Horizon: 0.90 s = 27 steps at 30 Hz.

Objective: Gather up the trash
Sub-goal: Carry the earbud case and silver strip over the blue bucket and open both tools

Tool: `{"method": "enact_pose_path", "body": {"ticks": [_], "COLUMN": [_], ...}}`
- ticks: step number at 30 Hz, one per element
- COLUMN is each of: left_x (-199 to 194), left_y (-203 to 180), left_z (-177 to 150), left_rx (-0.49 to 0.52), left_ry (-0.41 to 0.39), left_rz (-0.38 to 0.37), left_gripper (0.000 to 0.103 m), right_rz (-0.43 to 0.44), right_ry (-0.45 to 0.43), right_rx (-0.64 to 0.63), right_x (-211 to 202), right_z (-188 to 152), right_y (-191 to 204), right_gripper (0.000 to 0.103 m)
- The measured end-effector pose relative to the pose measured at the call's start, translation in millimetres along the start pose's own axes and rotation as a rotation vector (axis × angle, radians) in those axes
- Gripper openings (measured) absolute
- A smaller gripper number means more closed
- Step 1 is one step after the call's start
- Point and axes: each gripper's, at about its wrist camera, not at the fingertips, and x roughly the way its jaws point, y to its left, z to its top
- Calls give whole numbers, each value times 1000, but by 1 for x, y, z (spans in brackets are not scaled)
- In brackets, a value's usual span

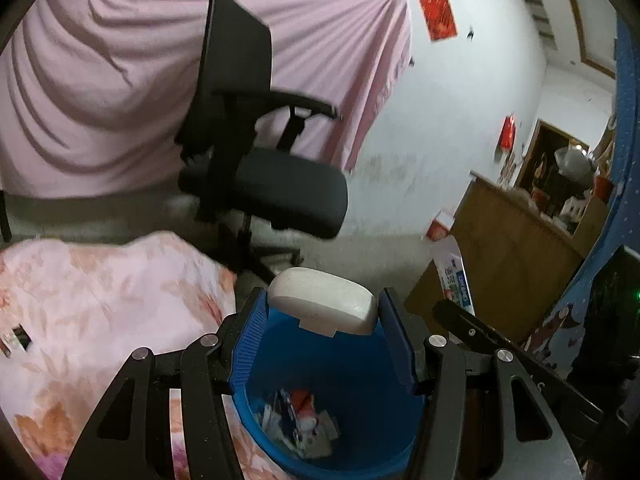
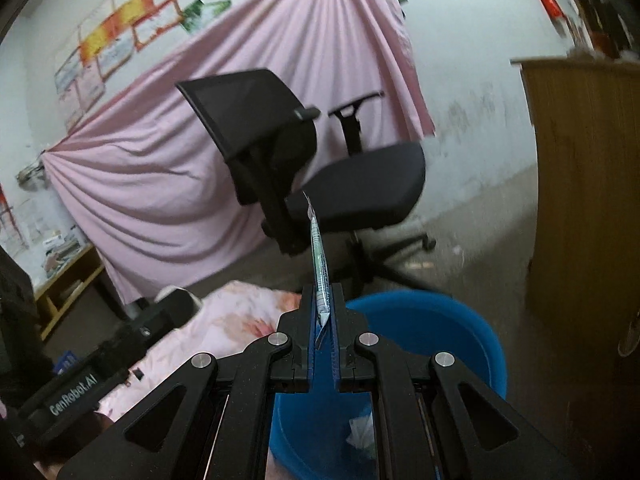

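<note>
My left gripper (image 1: pixel 322 314) is shut on a white oblong plastic piece (image 1: pixel 322 300), which spans the gap between its blue pads. It hangs over the open blue bin (image 1: pixel 352 364), where crumpled wrappers (image 1: pixel 300 420) lie at the bottom. In the right wrist view, my right gripper (image 2: pixel 323 298) is shut on a thin, flat sachet wrapper (image 2: pixel 318 252) that sticks up beyond the fingertips. Below and just right of it is the same blue bin (image 2: pixel 440 320), with a bit of pale trash (image 2: pixel 362 432) inside.
A black office chair (image 1: pixel 280 192) (image 2: pixel 320 176) stands just beyond the bin, in front of a pink draped cloth (image 1: pixel 120 80). Floral pink bedding (image 1: pixel 100 300) (image 2: pixel 240 320) lies left of the bin. A wooden cabinet (image 2: pixel 588 200) (image 1: pixel 508 264) stands close on the right.
</note>
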Motion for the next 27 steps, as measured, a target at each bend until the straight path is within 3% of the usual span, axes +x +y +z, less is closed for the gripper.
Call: {"method": "enact_pose_path", "body": {"ticks": [8, 13, 16, 19, 22, 24, 27], "left_x": [18, 17, 15, 8, -8, -21, -46], "left_y": [-3, -4, 1, 9, 18, 26, 39], "left_z": [-3, -8, -10, -11, -11, -12, -12], "left_rx": [0, 27, 28, 26, 29, 30, 22], "left_ry": [112, 113, 106, 83, 34, -15, -98], "left_rz": [9, 34, 51, 78, 115, 141, 169], "left_gripper": [51, 54, 57, 59, 66, 82, 94], "right_rz": [-39, -52, -50, -40, -30, -16, -8], "right_ry": [89, 109, 101, 77, 43, 6, -55], "right_rx": [16, 34, 32, 5, -20, -33, -56], "right_x": [10, 11, 10, 5, 1, -3, -11], "right_z": [-6, -7, -7, -5, -3, -2, 1], "right_y": [-10, -18, -18, -13, -4, 3, 16], "right_gripper": [6, 12, 25, 29, 45, 60, 84]}}
